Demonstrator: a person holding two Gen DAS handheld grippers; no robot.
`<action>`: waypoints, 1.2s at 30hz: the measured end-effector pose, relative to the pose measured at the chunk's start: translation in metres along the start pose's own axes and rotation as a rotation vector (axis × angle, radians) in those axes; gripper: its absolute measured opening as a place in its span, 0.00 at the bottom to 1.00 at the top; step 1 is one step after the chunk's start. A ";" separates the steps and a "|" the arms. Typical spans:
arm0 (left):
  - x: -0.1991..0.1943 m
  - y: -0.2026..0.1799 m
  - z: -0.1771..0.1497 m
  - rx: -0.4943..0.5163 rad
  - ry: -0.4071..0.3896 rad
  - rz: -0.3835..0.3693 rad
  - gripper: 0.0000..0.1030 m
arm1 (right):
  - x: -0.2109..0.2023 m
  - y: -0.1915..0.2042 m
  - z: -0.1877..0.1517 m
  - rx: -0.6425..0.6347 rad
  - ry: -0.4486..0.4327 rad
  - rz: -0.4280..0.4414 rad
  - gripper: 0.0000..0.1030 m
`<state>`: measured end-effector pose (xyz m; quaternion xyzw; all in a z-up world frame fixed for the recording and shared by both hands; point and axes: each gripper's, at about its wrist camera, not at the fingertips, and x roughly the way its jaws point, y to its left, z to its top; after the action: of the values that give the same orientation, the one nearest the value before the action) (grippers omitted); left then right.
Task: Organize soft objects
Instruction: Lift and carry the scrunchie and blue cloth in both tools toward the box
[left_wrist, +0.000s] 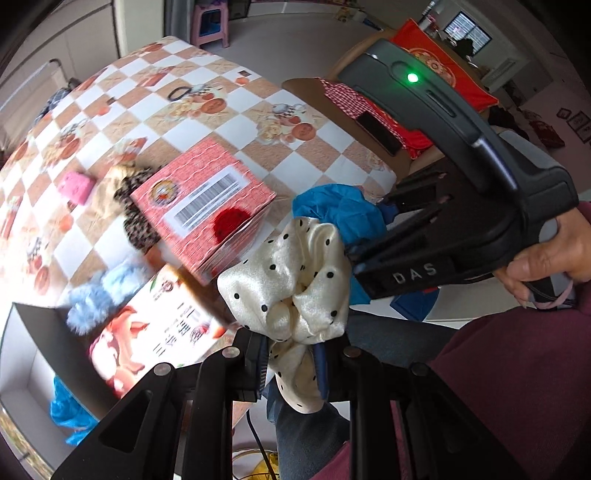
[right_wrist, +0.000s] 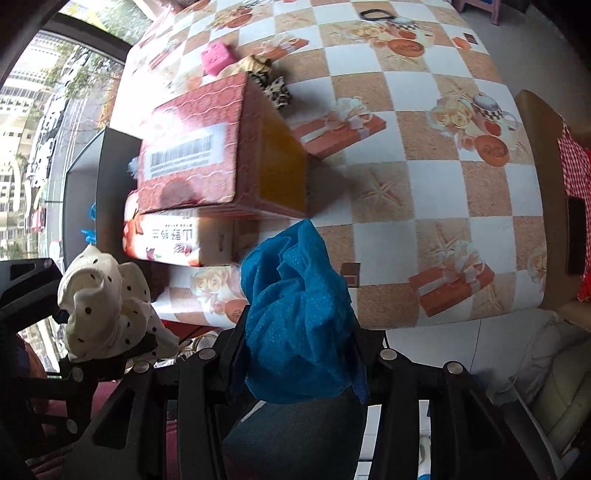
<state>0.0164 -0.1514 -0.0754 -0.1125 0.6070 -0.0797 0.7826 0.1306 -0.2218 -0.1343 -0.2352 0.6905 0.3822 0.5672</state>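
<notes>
My left gripper (left_wrist: 291, 354) is shut on a cream polka-dot scrunchie (left_wrist: 291, 280), held off the table's near edge; the scrunchie also shows in the right wrist view (right_wrist: 99, 306). My right gripper (right_wrist: 299, 347) is shut on a blue scrunchie (right_wrist: 295, 317), seen in the left wrist view (left_wrist: 340, 210) just behind the cream one. On the table lie a pink soft item (left_wrist: 75, 186), a leopard-print scrunchie (left_wrist: 135, 210) and a fluffy light-blue scrunchie (left_wrist: 99, 291).
A red patterned box (left_wrist: 207, 206) stands on the checkered tablecloth (right_wrist: 424, 184), beside a printed carton (left_wrist: 155, 332). An open dark box (left_wrist: 33, 354) at the left holds a blue item (left_wrist: 68, 413). A black hair band (right_wrist: 375, 14) lies far back. A chair with red cushions (left_wrist: 424, 66) stands to the right.
</notes>
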 end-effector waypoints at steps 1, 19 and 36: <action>-0.002 0.004 -0.004 -0.014 -0.003 0.006 0.22 | 0.001 0.006 0.000 -0.022 0.005 0.000 0.45; -0.048 0.071 -0.072 -0.338 -0.121 0.086 0.22 | 0.013 0.110 0.011 -0.346 0.067 0.007 0.45; -0.097 0.157 -0.145 -0.814 -0.280 0.348 0.22 | 0.002 0.239 0.050 -0.603 -0.013 0.053 0.45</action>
<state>-0.1503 0.0133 -0.0626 -0.3167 0.4873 0.3133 0.7511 -0.0212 -0.0391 -0.0773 -0.3725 0.5482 0.5862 0.4659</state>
